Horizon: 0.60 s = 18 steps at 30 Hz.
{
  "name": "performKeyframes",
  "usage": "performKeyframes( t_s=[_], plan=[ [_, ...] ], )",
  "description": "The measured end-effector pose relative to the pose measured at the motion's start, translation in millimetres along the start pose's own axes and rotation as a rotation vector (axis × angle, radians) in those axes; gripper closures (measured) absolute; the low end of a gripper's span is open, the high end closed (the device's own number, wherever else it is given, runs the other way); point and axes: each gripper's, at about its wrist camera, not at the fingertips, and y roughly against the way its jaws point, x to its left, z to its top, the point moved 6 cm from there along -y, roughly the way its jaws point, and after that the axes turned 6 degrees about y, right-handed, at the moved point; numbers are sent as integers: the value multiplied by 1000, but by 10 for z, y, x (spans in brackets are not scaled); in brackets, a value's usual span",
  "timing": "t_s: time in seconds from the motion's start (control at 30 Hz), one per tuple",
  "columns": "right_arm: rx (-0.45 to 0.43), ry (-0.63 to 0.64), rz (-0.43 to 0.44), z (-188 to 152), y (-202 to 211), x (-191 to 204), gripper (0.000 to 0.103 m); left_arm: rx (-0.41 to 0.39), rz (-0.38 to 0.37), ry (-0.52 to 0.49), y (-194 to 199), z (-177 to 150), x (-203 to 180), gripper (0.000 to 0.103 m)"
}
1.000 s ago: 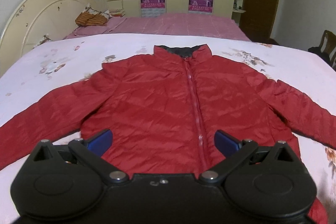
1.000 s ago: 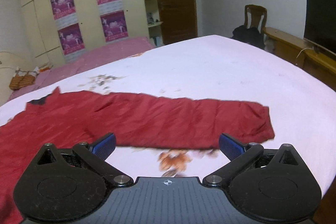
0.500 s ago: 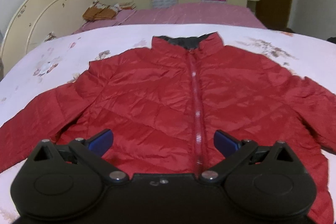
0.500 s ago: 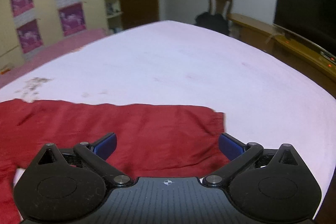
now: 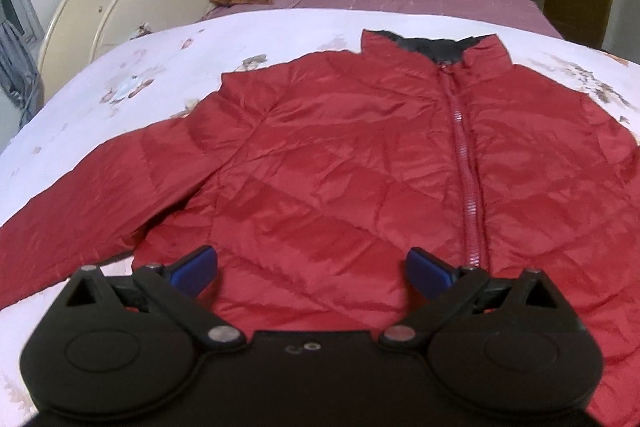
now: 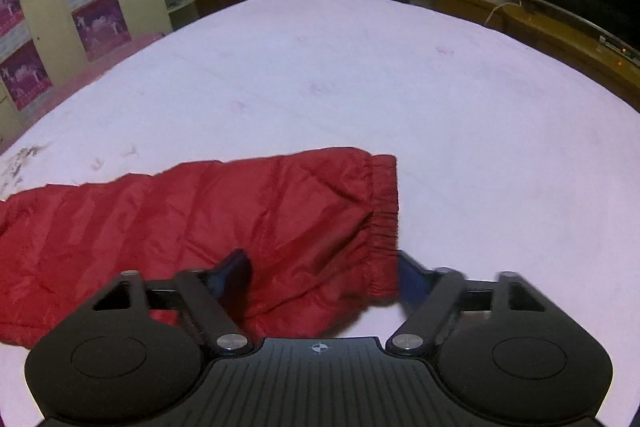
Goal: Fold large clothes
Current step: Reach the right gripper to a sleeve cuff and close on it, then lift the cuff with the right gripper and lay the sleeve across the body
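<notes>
I am closing the right gripper (image 6: 320, 277) on the sleeve cuff (image 6: 380, 223) of the red jacket (image 5: 360, 155), the left gripper (image 5: 312, 267) hangs released above the hem, and next I must bring the sleeve across the body.

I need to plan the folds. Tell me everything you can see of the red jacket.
The red jacket lies flat, front up, on the white bedspread. It looks like shiny quilted nylon, zipped shut, with a dark-lined stand collar. Both sleeves are spread outward. The right gripper is closing around the elastic cuff; the left gripper hovers open over the hem.
</notes>
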Motion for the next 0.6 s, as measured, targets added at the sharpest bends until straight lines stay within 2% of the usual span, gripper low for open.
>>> performKeyframes(
  t_s=[0.03, 0.07, 0.13, 0.23, 0.33, 0.5, 0.6],
  plan=[
    [-4, 2, 11, 9, 25, 5, 60, 4, -1, 2, 0, 2, 11, 4],
    [-5, 4, 24, 19, 48, 26, 66, 6, -2, 3, 5, 4, 21, 4],
    [-9, 3, 50, 55, 110, 118, 87, 4, -12, 9, 22, 23, 37, 3],
    [-51, 33, 97, 179, 285, 325, 87, 1, -25, 23, 36, 59, 77, 3],
    [-103, 91, 175, 355, 460, 747, 87, 9, -29, 29, 31, 106, 160, 3],
    [-172, 241, 334, 443, 827, 1742, 87, -16, -45, 25, 52, 180, 385, 4],
    [-186, 330, 443, 333, 1039, 2480, 87, -36, -122, -2, 57, 214, 548, 8]
  ],
)
